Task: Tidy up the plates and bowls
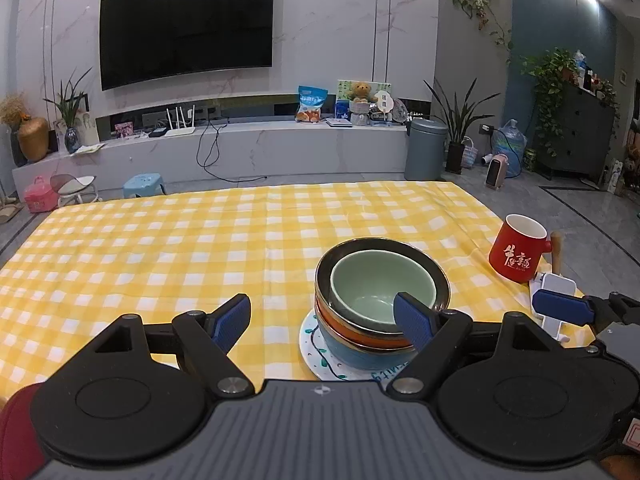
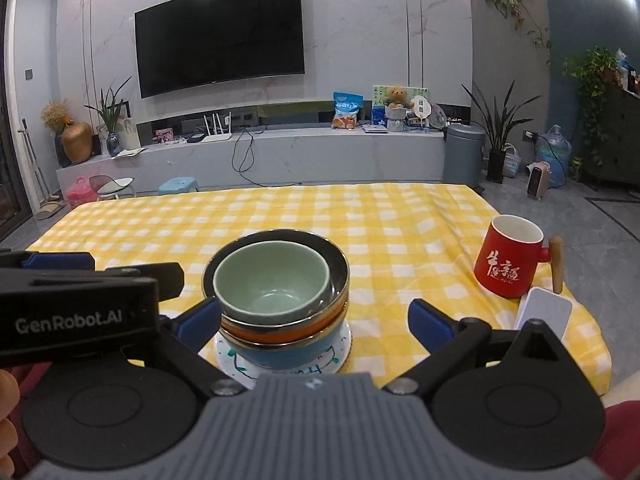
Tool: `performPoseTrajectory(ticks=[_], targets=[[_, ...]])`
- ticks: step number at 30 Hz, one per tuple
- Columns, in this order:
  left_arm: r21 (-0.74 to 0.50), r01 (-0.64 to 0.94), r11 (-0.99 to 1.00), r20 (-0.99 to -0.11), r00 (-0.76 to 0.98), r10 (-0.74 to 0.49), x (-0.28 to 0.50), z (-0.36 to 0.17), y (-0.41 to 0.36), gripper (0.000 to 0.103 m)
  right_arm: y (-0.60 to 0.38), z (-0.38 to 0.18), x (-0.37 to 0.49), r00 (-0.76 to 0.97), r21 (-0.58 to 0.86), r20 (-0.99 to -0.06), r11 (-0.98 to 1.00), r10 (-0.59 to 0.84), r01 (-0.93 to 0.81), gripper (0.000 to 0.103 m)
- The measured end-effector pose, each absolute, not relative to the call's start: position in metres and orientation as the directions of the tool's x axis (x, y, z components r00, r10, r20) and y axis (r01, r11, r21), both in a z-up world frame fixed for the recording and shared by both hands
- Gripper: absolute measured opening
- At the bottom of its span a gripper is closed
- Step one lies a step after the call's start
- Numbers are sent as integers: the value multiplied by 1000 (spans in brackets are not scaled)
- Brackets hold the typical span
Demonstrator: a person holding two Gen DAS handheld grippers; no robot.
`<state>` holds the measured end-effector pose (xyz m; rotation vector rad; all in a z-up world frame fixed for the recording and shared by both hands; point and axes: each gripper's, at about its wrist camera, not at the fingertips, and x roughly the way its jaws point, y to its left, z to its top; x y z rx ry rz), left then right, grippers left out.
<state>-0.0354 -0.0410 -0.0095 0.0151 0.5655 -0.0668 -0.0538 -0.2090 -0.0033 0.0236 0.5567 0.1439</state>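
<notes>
Near the table's front edge, right of centre, the green bowl sits nested in the bowl stack on the plate. Both the left gripper and right gripper are spread wide, holding nothing. Stacking looks finished; next probably calls for backing clear without nudging the stack.

Home living room: wall-mounted television, low marble media shelf, potted plants, teddy bear, checkered-cloth desk.

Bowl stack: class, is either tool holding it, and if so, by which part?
Nothing is held. The left tool and right tool are open, and the bowl stack sits on its plate.
</notes>
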Motion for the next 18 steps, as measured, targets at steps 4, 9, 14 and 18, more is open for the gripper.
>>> performPoseTrajectory(ticks=[4,9,14,18], targets=[[23,62,998,-533,845,-40,-37,-9,-43,95,-206,-3,-56,838,53,-528,990,139,-130,98],[6,63,998,-539,841,-49,-37,-9,-40,95,-206,-2,-57,838,58,-527,990,140,-129,98],[5,65,998,-547,836,-51,-36,-10,-40,95,-206,-3,-56,835,50,-532,990,137,-130,98],[14,66,998,-551,833,-47,-35,-11,-41,95,-205,-3,-57,833,40,-537,991,131,-130,98]])
